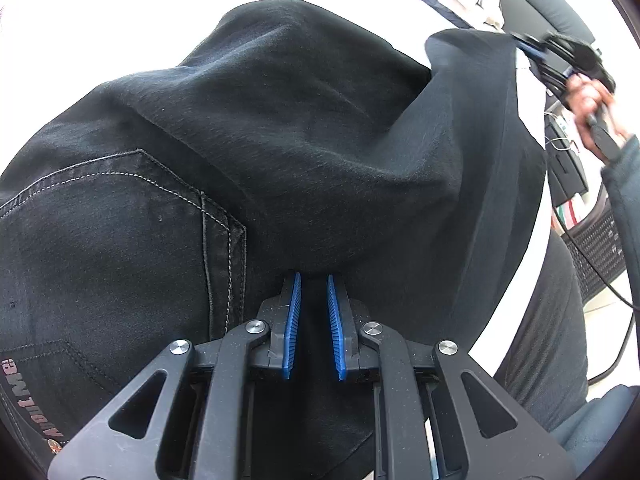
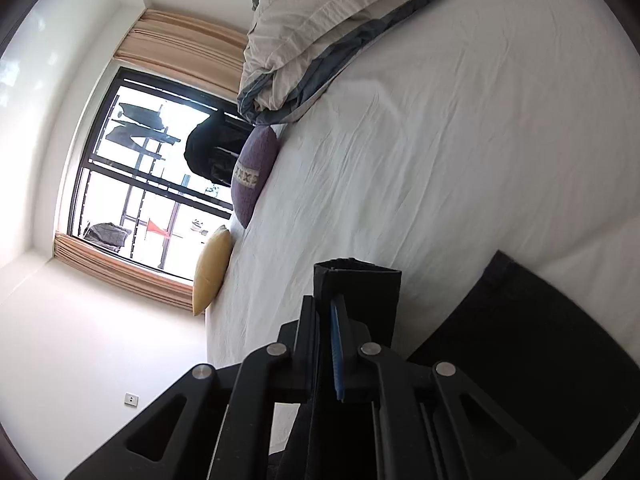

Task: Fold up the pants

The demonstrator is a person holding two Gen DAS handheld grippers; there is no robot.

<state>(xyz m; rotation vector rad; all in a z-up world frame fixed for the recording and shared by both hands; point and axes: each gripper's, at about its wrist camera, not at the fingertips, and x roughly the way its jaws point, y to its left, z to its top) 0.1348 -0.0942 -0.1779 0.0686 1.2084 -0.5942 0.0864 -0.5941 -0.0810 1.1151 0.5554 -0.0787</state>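
Observation:
Black denim pants (image 1: 280, 120) lie bunched on the white bed (image 2: 440, 140), a stitched back pocket (image 1: 120, 220) at the left. My left gripper (image 1: 314, 280) points down into them, its blue pads shut on a fold of the fabric. At the upper right, a hand (image 1: 588, 92) holds my right gripper (image 1: 528, 48), which lifts one pant leg off the bed. In the right wrist view the right gripper (image 2: 326, 304) is shut on the leg's hem (image 2: 360, 284), which sticks up past the fingers. More of the pants (image 2: 520, 340) lies dark at the lower right.
A crumpled duvet (image 2: 312, 28) lies at the far end of the bed. A purple cushion (image 2: 256, 172) and a yellow cushion (image 2: 212, 268) sit along the bed's edge by the window (image 2: 140, 180). A mesh chair (image 1: 596, 248) and cables stand beside the bed.

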